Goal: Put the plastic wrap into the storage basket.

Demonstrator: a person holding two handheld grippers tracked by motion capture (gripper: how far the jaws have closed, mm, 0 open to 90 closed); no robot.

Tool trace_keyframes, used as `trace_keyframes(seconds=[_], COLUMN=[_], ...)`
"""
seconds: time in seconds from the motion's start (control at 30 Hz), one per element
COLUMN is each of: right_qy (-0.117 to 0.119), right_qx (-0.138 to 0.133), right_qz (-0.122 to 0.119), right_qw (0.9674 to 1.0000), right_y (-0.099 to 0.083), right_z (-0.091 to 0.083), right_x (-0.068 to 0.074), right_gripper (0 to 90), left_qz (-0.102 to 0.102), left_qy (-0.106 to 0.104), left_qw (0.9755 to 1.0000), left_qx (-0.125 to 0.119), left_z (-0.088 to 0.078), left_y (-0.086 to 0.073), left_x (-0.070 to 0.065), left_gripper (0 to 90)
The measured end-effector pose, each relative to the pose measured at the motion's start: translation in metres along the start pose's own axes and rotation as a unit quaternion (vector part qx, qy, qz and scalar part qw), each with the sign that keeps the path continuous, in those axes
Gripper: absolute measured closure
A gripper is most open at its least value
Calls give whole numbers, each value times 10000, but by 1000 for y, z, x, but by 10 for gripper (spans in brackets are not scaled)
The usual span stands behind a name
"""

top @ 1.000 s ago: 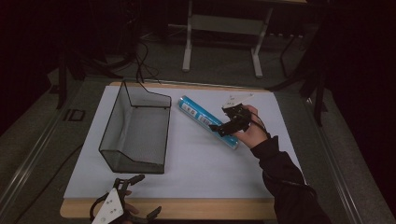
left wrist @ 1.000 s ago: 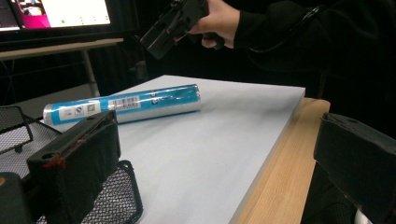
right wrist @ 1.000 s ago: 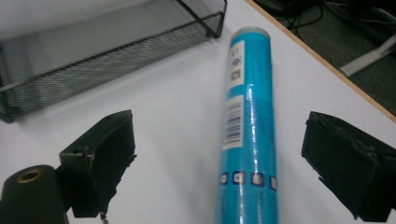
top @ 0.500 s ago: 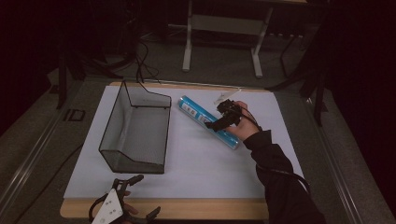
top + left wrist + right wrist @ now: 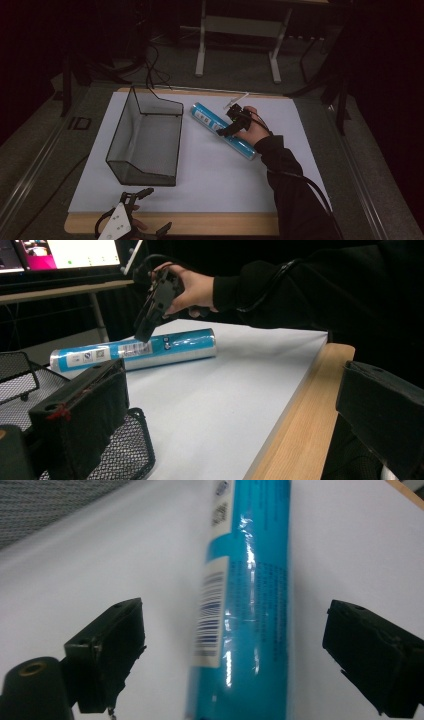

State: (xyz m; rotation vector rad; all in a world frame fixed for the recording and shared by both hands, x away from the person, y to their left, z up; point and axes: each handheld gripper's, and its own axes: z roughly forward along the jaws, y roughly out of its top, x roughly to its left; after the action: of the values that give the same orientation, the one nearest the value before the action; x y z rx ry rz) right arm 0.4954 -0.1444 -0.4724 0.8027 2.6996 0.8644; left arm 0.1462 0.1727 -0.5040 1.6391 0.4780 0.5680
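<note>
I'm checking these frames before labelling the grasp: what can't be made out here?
- Print on the blue roll: right gripper view, blurred and too close to read.
- The roll's ends: right gripper view, cut off by the top and bottom edges.
- Contact between right gripper and roll: high view, too small and dark to tell.
- Mesh basket: left gripper view, partly hidden behind a left gripper jaw.

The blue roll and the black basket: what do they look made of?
The blue roll seems wrapped in glossy plastic film: bright streaks of glare run along it in the right gripper view, and a printed barcode label sits on it. What is inside cannot be told. The black basket looks like dark wire mesh, probably metal with a matt coating: the white mat shows through its walls.
</note>
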Motion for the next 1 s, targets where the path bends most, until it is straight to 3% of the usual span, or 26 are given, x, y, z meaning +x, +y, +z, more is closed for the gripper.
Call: trace_keyframes(seconds=[0.43,0.73,0.87,0.9,1.0], right_qy=[149,27,62,6,33], right_qx=[723,1117,1376,1630,1641], right_qz=[132,138,100,105,165], right_qw=[9972,9936,9904,9866,9863], right_y=[8,13,13,11,12], right_z=[32,46,53,59,58], right_x=[-12,-10,-9,-8,-9], right_gripper=[140,208,239,282,302], left_qz=[-8,2,2,4,4], left_qy=[14,3,3,6,-2], left_qw=[10000,10000,10000,10000,10000], left_qx=[8,14,19,19,28], left_z=[-1,-1,-1,-1,-1], left_y=[0,0,0,0,0], left_x=[0,-1,-1,-1,-1], left_gripper=[11,11,11,11,11])
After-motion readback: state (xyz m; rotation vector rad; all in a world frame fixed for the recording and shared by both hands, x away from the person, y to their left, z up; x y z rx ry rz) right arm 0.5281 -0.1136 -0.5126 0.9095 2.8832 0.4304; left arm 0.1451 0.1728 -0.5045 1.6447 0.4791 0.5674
